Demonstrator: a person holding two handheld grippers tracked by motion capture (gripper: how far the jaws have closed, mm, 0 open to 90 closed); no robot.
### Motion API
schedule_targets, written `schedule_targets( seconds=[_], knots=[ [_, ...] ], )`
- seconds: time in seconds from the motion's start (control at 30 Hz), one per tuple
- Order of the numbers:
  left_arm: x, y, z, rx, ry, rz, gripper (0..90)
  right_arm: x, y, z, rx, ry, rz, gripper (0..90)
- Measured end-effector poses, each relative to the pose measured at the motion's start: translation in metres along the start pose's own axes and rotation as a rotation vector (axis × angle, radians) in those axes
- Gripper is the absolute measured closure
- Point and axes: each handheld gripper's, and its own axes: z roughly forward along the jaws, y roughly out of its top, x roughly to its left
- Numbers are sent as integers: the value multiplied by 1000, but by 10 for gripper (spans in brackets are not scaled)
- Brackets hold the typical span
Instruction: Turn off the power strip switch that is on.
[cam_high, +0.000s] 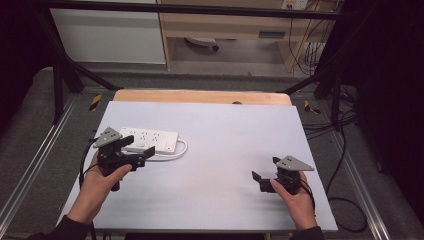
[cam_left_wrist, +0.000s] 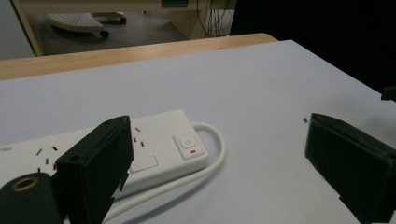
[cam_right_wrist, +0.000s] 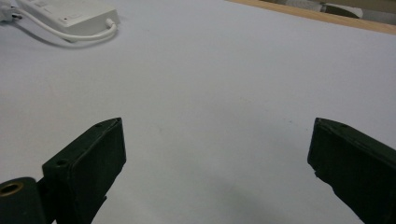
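Observation:
A white power strip (cam_high: 150, 138) lies flat on the left of the white table top (cam_high: 225, 135), its white cable (cam_high: 179, 150) looping off its right end. My left gripper (cam_high: 140, 146) hovers open just in front of the strip, with nothing between its jaws. In the left gripper view the strip (cam_left_wrist: 159, 144) shows a rocker switch (cam_left_wrist: 189, 146) and the cable (cam_left_wrist: 218, 151) curling past the open left gripper (cam_left_wrist: 217, 126). My right gripper (cam_high: 265, 168) is open over bare table at the right. From the right gripper (cam_right_wrist: 217, 128), the strip (cam_right_wrist: 70, 11) sits far off.
The white sheet covers a wooden table whose far edge (cam_high: 200, 96) shows bare wood. Black frame posts (cam_high: 59, 85) stand at the table's far corners. Cables (cam_high: 345, 200) trail on the floor to the right. A wooden shelf unit (cam_high: 225, 25) stands beyond.

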Motion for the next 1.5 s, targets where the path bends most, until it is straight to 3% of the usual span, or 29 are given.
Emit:
schedule_targets(
  seconds=[0.77,1.5],
  knots=[
    [-4,20,23,8,-6,27,75,1,0,0,3,2,-1,47],
    [4,25,46,58,32,34,119,-1,0,-1,-2,0,5,47]
  ],
)
